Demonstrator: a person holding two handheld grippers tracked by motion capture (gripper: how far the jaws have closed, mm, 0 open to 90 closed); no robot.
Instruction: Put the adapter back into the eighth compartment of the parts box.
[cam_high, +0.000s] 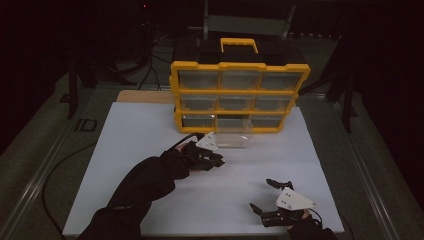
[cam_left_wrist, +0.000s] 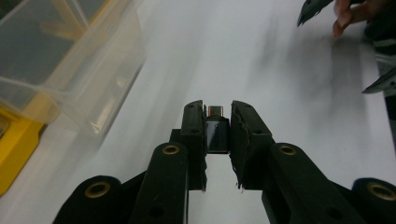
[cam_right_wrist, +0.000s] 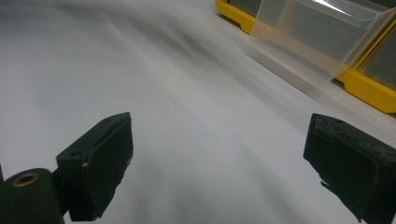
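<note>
— While the left gripper (cam_left_wrist: 218, 116) hangs above the white board (cam_high: 150, 150), what does it have between its jaws?

— A small dark adapter (cam_left_wrist: 217, 133), black-bodied with a short metal plug end pointing away from the camera. The two black pads are closed against its sides, so the jaws stand only narrowly apart, gripping it. In the left gripper view the adapter sits near the tips, its metal end just past them.

— And where is that gripper on the table?

— In the high view the left gripper (cam_high: 212, 159) is just in front of the clear drawer (cam_high: 234, 139), which is pulled out of the bottom row of the yellow organizer (cam_high: 240, 95). The drawer rests on the board, open side up. In the left gripper view the drawer (cam_left_wrist: 70, 60) lies up and to the left of the jaws, close but not touching.

— What about the other one?

— The right gripper (cam_high: 265, 196) sits low at the near right of the board, well apart from the left one and from the drawer. Its jaws are spread wide with nothing between them; the right gripper view shows bare white board in the gap (cam_right_wrist: 217, 154) and the drawer (cam_right_wrist: 317, 32) farther off at the upper right.

— Anything in the drawer?

— I cannot tell; it is clear plastic and too blurred.
</note>
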